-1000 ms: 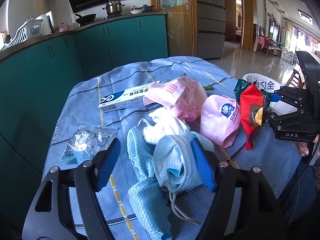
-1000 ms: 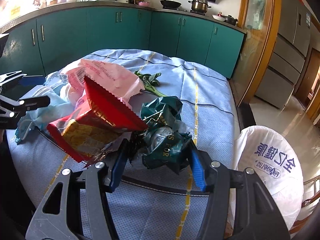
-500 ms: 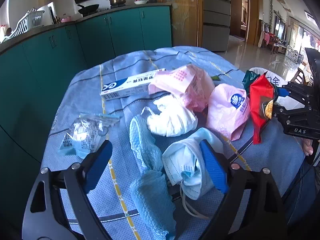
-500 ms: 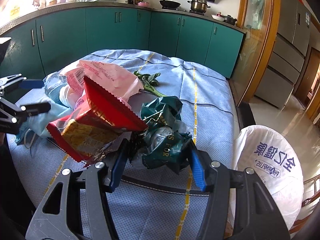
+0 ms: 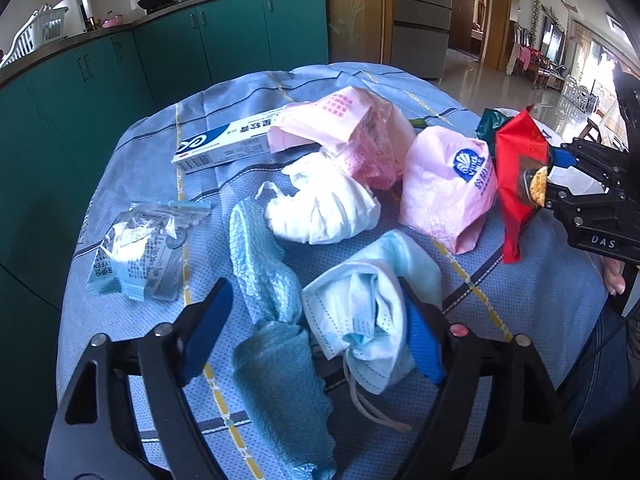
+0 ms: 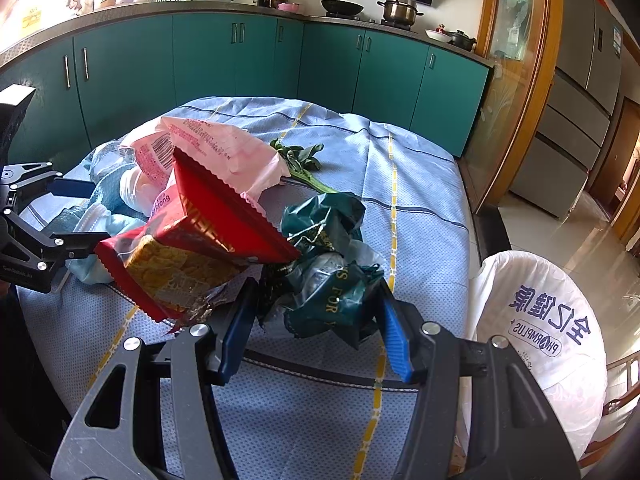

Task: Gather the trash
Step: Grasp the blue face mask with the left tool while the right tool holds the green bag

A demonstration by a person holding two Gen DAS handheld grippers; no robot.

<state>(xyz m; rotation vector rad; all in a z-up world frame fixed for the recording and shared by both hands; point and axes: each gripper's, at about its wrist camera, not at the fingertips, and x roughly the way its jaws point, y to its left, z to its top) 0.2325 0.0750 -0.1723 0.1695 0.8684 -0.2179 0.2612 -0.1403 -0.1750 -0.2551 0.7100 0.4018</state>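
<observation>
My left gripper (image 5: 314, 332) hangs low over the blue-clothed table (image 5: 540, 300), its jaws closing. A crumpled pale-blue face mask (image 5: 360, 300) and a blue cloth (image 5: 264, 272) lie between them. The right fingertip (image 5: 420, 344) touches the mask, while the left one stands clear of the cloth. My right gripper (image 6: 316, 332) is shut on a dark green bag (image 6: 328, 280) and a red snack wrapper (image 6: 200, 240), holding them above the table. That wrapper (image 5: 516, 168) also shows at the right of the left wrist view.
More litter lies beyond: white tissue (image 5: 324, 208), a pink bag (image 5: 444, 184), a pink wrapper (image 5: 340, 120), a white-blue box (image 5: 224, 144), a clear packet (image 5: 144, 248) and a green stem (image 6: 304, 164). A white trash bag (image 6: 540, 320) stands beside the table's right edge. Teal cabinets line the back.
My left gripper let the mask drop onto the table, spread wide, sank lower and is now narrowing around the mask and cloth. The right gripper and its load have not moved.
</observation>
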